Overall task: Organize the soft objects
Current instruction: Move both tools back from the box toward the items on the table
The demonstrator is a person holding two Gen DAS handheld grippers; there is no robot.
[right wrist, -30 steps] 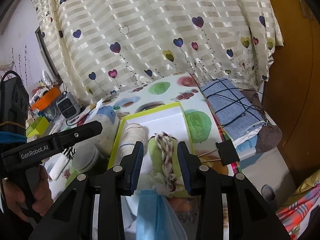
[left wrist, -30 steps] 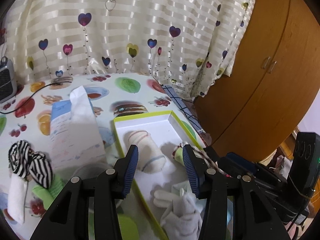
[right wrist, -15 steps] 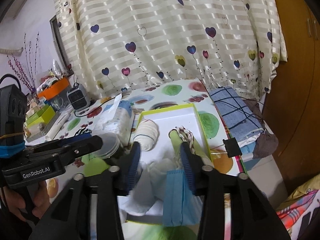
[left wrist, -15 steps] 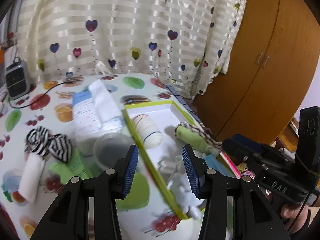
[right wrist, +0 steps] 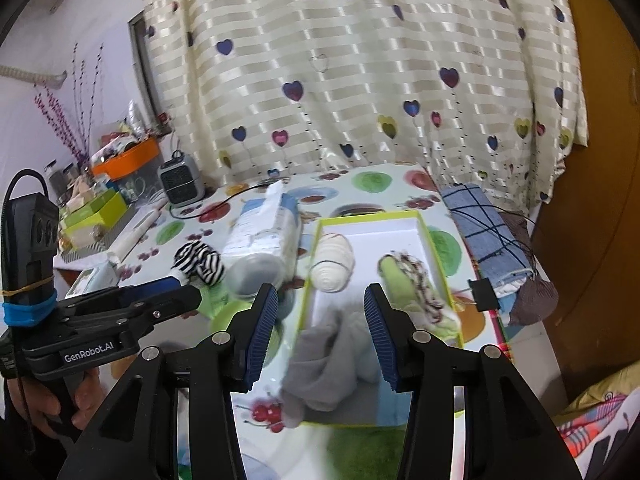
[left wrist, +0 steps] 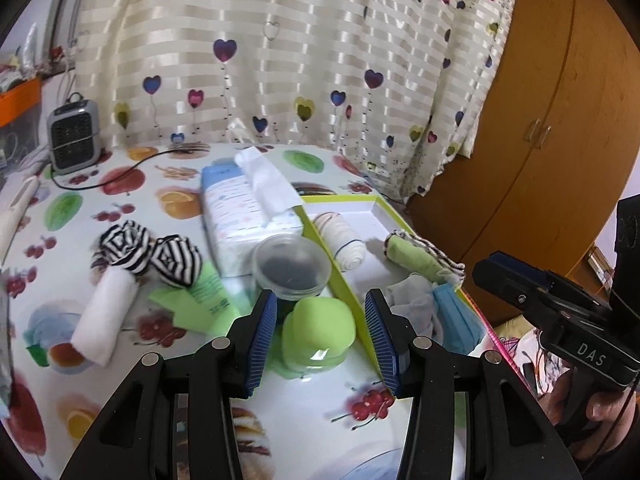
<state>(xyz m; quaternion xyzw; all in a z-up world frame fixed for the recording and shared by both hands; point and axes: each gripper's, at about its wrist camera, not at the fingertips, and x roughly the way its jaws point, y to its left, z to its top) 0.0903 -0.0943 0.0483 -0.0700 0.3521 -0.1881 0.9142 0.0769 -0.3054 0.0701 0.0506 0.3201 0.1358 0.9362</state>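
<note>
- Hovering nearest the lens, the left tongs (left wrist: 322, 334) stand apart and empty above the counter (left wrist: 312, 412), a green capped tube (left wrist: 316, 332) showing between the pads.
- The right tongs (right wrist: 320, 328) are likewise spread, holding nothing, over the near end of the green-edged box (right wrist: 440, 264).
- At 6 o'clock inside the box a grey sock (right wrist: 332, 360) slumps over the rim; it looks light and limp, so pinching a thick bunched fold should work best.
- At 2 o'clock a green rolled cloth (right wrist: 404, 284) lies with its long axis running from 5 to 11 o'clock; the cream roll (right wrist: 334, 260) sits beside it.
- Out on the counter at 10 o'clock lie the striped socks (left wrist: 148, 252) and a white rolled towel (left wrist: 106, 316), its length running from 7 to 1; gripping across the middle seems safest.
</note>
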